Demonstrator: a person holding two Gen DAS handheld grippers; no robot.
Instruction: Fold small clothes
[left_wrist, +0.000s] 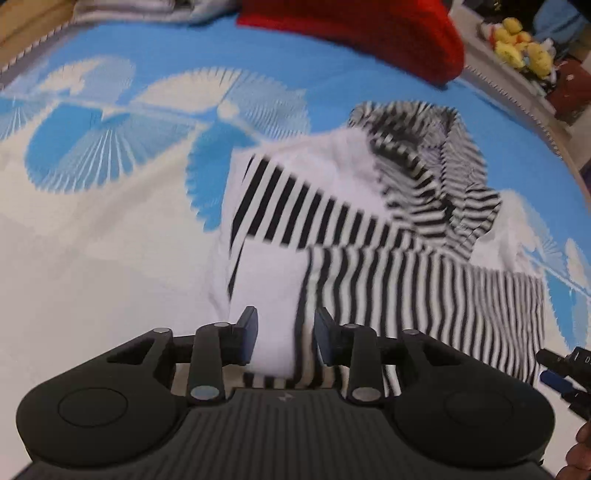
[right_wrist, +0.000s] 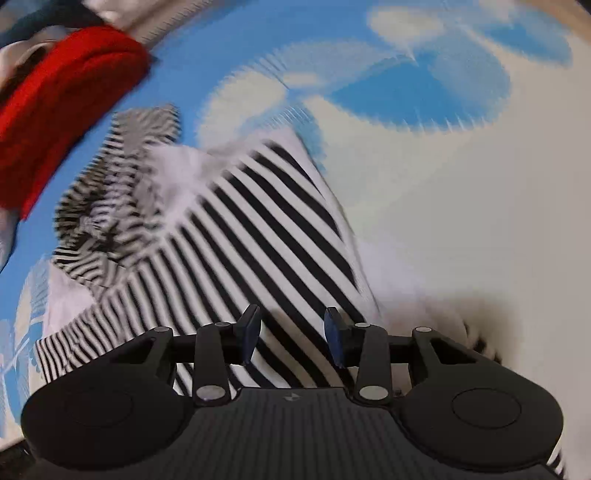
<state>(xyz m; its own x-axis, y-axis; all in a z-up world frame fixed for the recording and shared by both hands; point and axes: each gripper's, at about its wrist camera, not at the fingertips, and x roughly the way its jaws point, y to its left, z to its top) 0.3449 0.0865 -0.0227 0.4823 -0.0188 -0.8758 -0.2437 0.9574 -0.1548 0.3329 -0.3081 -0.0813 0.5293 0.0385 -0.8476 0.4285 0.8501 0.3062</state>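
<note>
Striped garment (left_wrist: 369, 240): flat on blue-and-white bedspread (left_wrist: 110, 258), hood toward far edge.
Left gripper (left_wrist: 285, 332): jaws apart, over near hem.
Right gripper (right_wrist: 292, 334): jaws apart, above stripes, gripping nothing.

No words, brand names or numbers can be read anywhere here. The left gripper (left_wrist: 285, 334) and the right gripper (right_wrist: 291, 334) each carry a tiny embossed mark on the ribbed body, near the middle, too small to make out.
</note>
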